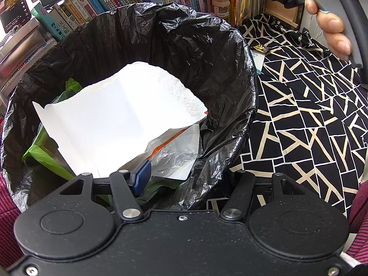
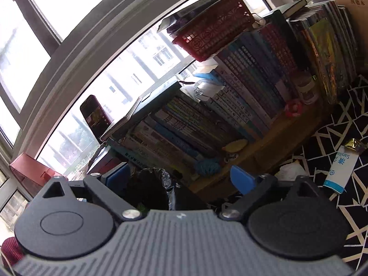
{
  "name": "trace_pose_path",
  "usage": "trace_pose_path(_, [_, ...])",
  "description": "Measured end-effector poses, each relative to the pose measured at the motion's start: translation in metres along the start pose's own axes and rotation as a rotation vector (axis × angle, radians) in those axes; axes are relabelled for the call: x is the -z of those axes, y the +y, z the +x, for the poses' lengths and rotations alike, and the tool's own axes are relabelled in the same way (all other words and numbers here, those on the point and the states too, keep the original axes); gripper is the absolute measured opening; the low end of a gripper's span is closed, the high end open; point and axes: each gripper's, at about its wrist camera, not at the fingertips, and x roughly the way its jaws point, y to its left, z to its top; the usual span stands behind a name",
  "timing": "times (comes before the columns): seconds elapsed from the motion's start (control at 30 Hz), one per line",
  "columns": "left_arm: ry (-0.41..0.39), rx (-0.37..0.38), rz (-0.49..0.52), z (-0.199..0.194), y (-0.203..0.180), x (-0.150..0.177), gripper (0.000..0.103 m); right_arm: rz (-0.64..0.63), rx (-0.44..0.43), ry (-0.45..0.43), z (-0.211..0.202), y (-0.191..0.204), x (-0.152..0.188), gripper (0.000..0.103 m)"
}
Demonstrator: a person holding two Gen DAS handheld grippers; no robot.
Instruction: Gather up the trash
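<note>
Two grippers were in my hands over a table draped in a black cloth (image 1: 310,119) crossed with cream lines. My left gripper (image 1: 191,177) hung at the near rim of the bin (image 1: 232,138), which was lined with a crinkled black bag (image 1: 142,36). One blue finger (image 1: 141,174) pointed down inside the rim. The other was hidden behind the bag's edge, but the links stood spread wide, so the jaws were parted with nothing clamped.

Inside the bin lay a broad white sheet of card (image 1: 115,119), a clear plastic bag (image 1: 174,151) with an orange stripe partly over its near edge, and a green bag (image 1: 46,156) under it on the left.

My right hand (image 1: 333,23) gripped the grey handle high above the cloth. The right gripper (image 2: 180,179) was tilted up toward the bookshelf, its two blue fingers well apart and empty.

More trash lay on the cloth to the right of the bin – a blue-and-white packet (image 2: 340,168) with a crumpled gold wrapper (image 2: 355,143) touching its far end, and a white crumpled wad (image 2: 291,169) near the shelf's base.

Behind the bin ran a long row of upright books (image 2: 241,105) on a wooden shelf, with a red lattice basket (image 2: 211,32) perched on top. A phone (image 2: 95,115) leaned by the bright window (image 2: 69,4) – its screen lit.
</note>
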Motion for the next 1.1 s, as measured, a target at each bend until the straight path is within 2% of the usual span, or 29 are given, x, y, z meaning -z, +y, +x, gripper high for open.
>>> trace_pose_path(0.23, [0.0, 0.0, 0.0, 0.0, 0.0, 0.0, 0.058, 0.05, 0.221, 0.01, 0.018, -0.05, 0.0, 0.102])
trace_pose_path(0.43, [-0.001, 0.0, 0.001, 0.0, 0.0, 0.0, 0.058, -0.034, 0.402, 0.046, 0.039, -0.069, 0.008, 0.103])
trace_pose_path(0.87, [0.003, -0.001, 0.001, 0.0, -0.001, 0.0, 0.058, -0.091, 0.693, 0.093, 0.072, -0.135, 0.028, 0.103])
trace_pose_path(1.1, [0.006, -0.004, 0.001, 0.0, -0.001, 0.0, 0.059, -0.081, 0.779, 0.136, 0.098, -0.164, 0.035, 0.103])
